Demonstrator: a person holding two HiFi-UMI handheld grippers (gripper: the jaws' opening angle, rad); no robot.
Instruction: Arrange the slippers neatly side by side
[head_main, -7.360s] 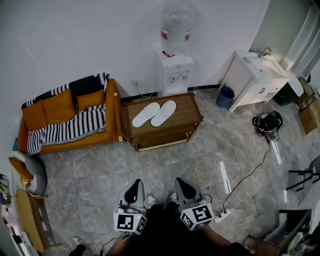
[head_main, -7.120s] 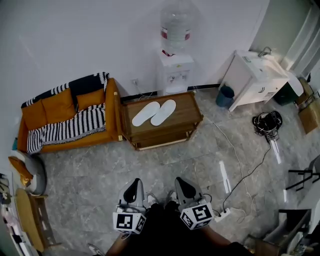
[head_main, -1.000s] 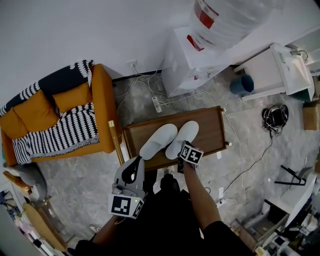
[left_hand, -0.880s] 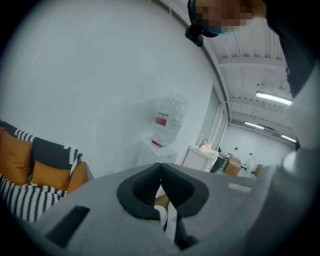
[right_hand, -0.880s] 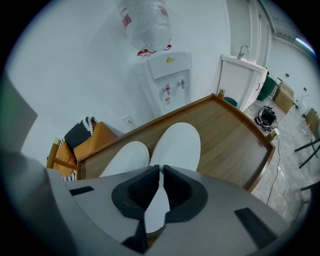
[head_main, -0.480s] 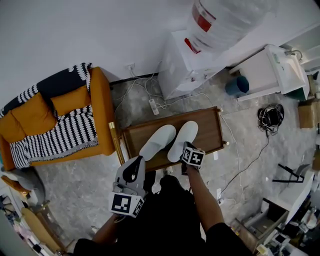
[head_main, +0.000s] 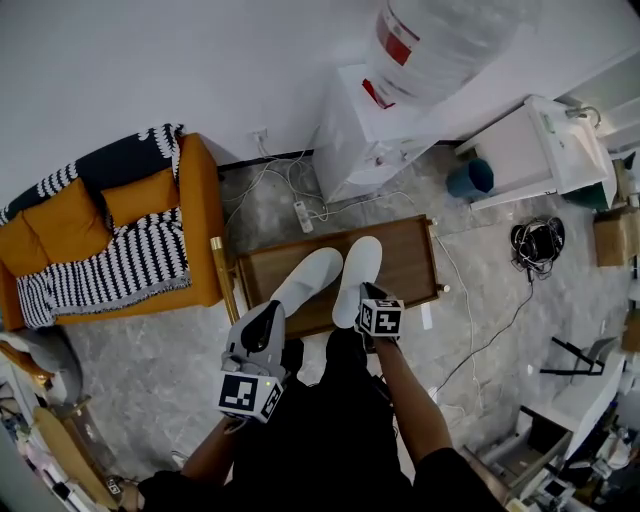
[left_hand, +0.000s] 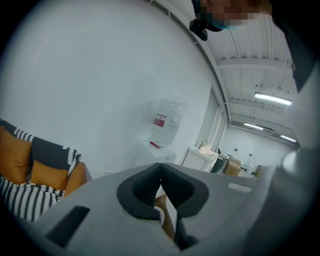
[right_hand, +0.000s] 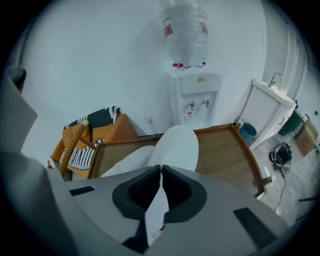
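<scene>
Whereas half a second before its toe pointed toward 1 o'clock in the head view, the right slipper now points nearer 12 o'clock. The right gripper, whose jaws have just been closing, is clenched on this slipper's heel rim. The left gripper stays at 7 o'clock of the table, jaws pressed together on nothing. Both slippers are plain white elongated ovals on the brown table, at 12 o'clock of the person. The left slipper slants between 1 and 2 o'clock, just beside its mate's 9 o'clock flank.
</scene>
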